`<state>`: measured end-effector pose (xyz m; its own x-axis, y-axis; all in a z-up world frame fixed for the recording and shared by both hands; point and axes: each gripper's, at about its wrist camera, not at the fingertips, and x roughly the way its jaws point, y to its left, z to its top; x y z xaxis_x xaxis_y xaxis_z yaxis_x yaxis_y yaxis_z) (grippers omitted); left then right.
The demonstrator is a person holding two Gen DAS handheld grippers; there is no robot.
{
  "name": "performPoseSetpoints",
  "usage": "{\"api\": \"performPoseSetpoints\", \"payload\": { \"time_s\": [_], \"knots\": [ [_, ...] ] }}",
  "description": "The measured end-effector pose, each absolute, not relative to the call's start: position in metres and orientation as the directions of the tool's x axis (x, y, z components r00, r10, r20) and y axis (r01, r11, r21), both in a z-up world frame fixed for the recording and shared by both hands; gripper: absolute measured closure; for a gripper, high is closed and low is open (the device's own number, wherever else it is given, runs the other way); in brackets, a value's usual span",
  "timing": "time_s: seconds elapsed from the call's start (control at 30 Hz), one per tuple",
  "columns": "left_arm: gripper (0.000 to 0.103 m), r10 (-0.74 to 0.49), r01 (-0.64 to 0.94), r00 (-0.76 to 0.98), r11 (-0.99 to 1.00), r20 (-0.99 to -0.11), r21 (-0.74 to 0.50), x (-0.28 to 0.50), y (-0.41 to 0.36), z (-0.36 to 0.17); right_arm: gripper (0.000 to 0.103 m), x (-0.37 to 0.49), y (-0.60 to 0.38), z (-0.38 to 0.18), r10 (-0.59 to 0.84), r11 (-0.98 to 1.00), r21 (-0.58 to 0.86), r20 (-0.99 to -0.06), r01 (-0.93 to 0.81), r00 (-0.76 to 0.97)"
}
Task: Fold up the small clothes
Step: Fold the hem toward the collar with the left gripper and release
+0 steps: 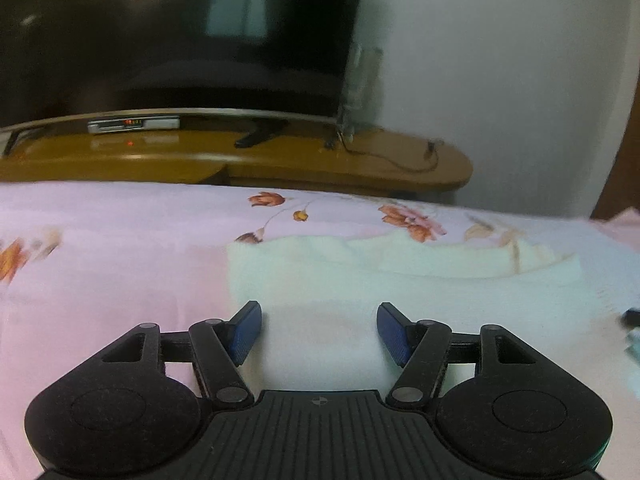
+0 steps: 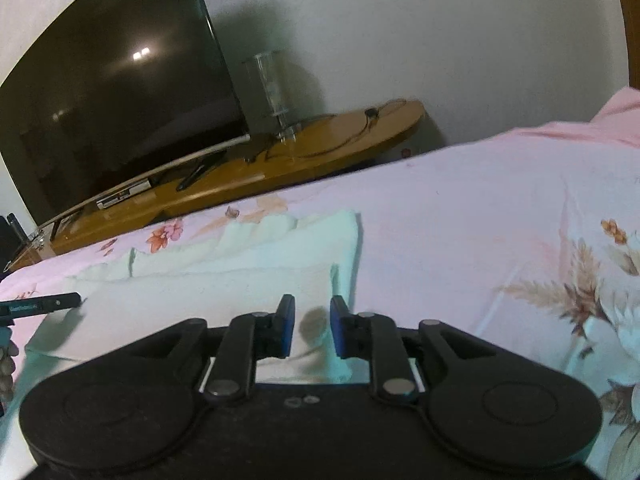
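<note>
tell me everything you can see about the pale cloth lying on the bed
The pale cloth is a small whitish, faintly mint-tinted garment of soft-looking fabric, lying flat on the pink flowered bedsheet. It looks already folded: layered edges and a raised fold run across its far side, which is slightly rumpled. Its kind cannot be told. The left gripper hovers open above its near part, and the right gripper stands slightly open near its right edge, with nothing pinched between either pair of pads.
</note>
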<state>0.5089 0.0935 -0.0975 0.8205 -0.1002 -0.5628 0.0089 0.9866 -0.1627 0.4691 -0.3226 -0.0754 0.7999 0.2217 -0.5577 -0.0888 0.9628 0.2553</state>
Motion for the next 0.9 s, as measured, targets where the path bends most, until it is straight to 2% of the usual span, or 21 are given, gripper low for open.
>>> {"api": "performPoseSetpoints", "payload": {
  "time_s": [0.2, 0.23, 0.3, 0.47, 0.67, 0.7, 0.77, 0.83, 0.9],
  "knots": [
    [0.039, -0.044, -0.026, 0.801, 0.994, -0.597, -0.108, 0.491, 0.086, -0.112, 0.082, 0.477, -0.318, -0.087, 0.235, 0.956, 0.284, -0.598, -0.071, 0.767],
    [0.038, -0.044, -0.031, 0.798, 0.993, -0.601, -0.113, 0.492, 0.087, -0.111, 0.084, 0.476, -0.317, -0.088, 0.237, 0.954, 0.291, -0.597, -0.068, 0.766],
    [0.038, -0.042, -0.049, 0.792, 0.99, -0.609, -0.132, 0.495, 0.093, -0.11, 0.094, 0.475, -0.316, -0.087, 0.235, 0.956, 0.285, -0.593, -0.071, 0.77],
    [0.038, -0.06, -0.031, 0.79, 0.99, -0.611, -0.138, 0.488, 0.099, -0.113, 0.096, 0.461, -0.32, -0.076, 0.24, 0.955, 0.283, -0.571, -0.086, 0.785],
    [0.038, -0.048, -0.031, 0.785, 0.993, -0.617, -0.117, 0.488, 0.098, -0.108, 0.096, 0.46, -0.318, -0.088, 0.219, 0.963, 0.26, -0.607, -0.07, 0.764],
    [0.038, -0.038, -0.036, 0.794, 0.993, -0.607, -0.109, 0.489, 0.097, -0.104, 0.095, 0.461, -0.317, -0.086, 0.214, 0.964, 0.256, -0.603, -0.068, 0.768],
    [0.038, -0.048, -0.015, 0.813, 0.994, -0.581, -0.104, 0.496, 0.092, -0.094, 0.083, 0.455, -0.316, -0.075, 0.198, 0.966, 0.249, -0.545, -0.068, 0.814],
    [0.038, -0.04, 0.007, 0.812, 0.998, -0.582, -0.06, 0.512, 0.083, -0.09, 0.082, 0.458, -0.313, -0.068, 0.205, 0.968, 0.235, -0.518, -0.091, 0.83],
    [0.038, -0.041, 0.032, 0.808, 0.999, -0.588, -0.027, 0.529, 0.073, -0.089, 0.084, 0.472, -0.308, -0.069, 0.213, 0.968, 0.229, -0.538, -0.101, 0.816]
  ]
}}
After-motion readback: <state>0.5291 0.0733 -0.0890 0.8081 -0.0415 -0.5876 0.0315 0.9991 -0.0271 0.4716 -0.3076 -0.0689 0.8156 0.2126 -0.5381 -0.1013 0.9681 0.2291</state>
